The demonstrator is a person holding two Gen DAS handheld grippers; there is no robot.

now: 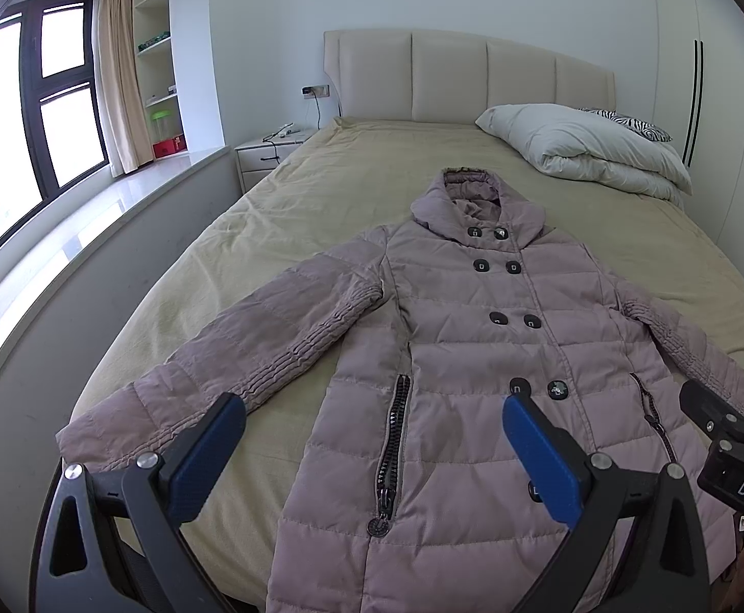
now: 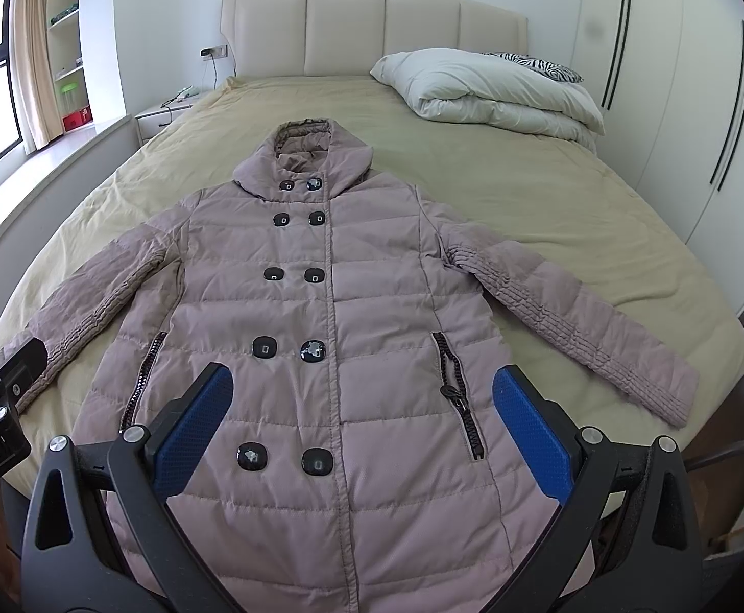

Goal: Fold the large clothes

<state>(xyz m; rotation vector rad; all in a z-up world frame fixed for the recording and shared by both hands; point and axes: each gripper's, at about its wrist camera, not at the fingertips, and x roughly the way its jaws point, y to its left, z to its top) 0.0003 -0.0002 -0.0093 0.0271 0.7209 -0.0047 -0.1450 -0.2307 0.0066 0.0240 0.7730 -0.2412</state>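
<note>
Both claws hang spread and empty above the hem end of the coat [image 2: 331,306]: left claw [image 1: 372,460] near its left pocket zip, right claw [image 2: 361,439] over the lower buttons. I see the coat laid flat, face up, sleeves out, on the bed [image 2: 550,194], hood toward the headboard. No fold made yet, I judge. Next I'd pinch a sleeve cuff and carry it across the chest.

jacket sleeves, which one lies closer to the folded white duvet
The right sleeve, stretched toward the wardrobe side of the bed, below the folded white duvet. The left sleeve reaches toward the window side, away from it.
</note>
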